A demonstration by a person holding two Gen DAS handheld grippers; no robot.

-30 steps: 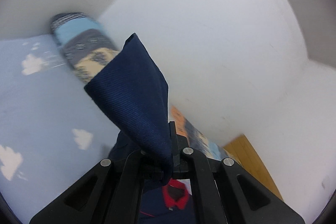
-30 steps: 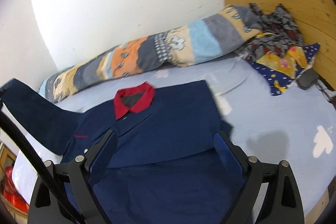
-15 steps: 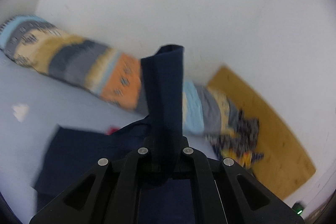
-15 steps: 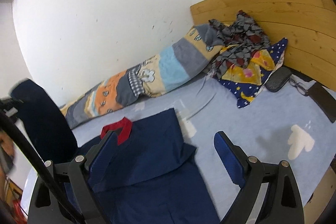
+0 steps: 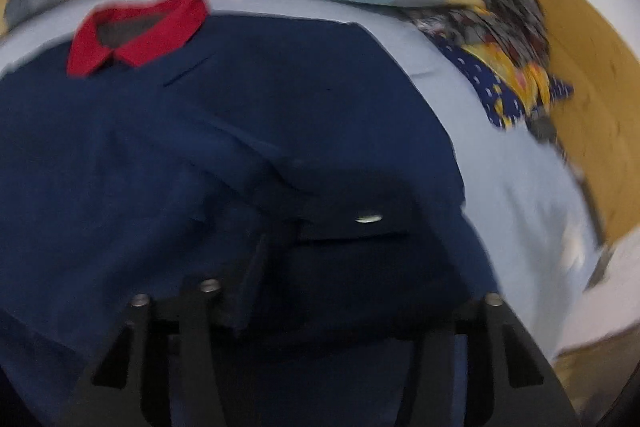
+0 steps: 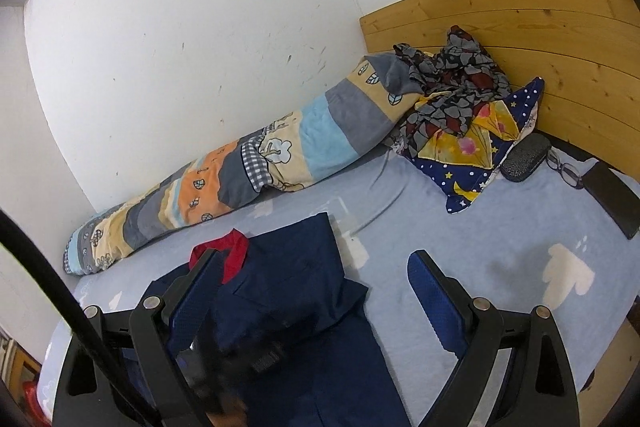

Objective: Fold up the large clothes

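Since the earlier frames, the left gripper (image 5: 320,259) has been swinging the navy sleeve across and down onto the body of the navy shirt (image 5: 200,115), and its jaws have just been opening; in the blurred left wrist view they are standing apart, with dark cloth lying close around and between them, though whether any fold is touching a pad cannot be told. In the right wrist view the left gripper is showing only as a dark blur over the near part of the shirt. The right gripper (image 6: 316,291) is hovering above the shirt with its blue-padded jaws wide apart and nothing between them. The shirt is lying flat on the pale blue bed (image 6: 500,251), its red collar (image 5: 136,31) toward the far wall, its right side already folded inward. To finish this step well, the left gripper is probably best lifting straight up and clear so the released sleeve is not dragged, and the sleeve should be lying flat inside the shirt's outline before any next fold. Counting: 1 shirt, 2 grippers, 1 rolled patchwork quilt (image 6: 248,167) along the wall, 1 star-patterned pillow (image 6: 480,151), 1 crumpled patterned garment (image 6: 452,87), 1 dark case (image 6: 524,157), 1 pair of glasses (image 6: 566,171), 1 wooden headboard (image 6: 560,39).
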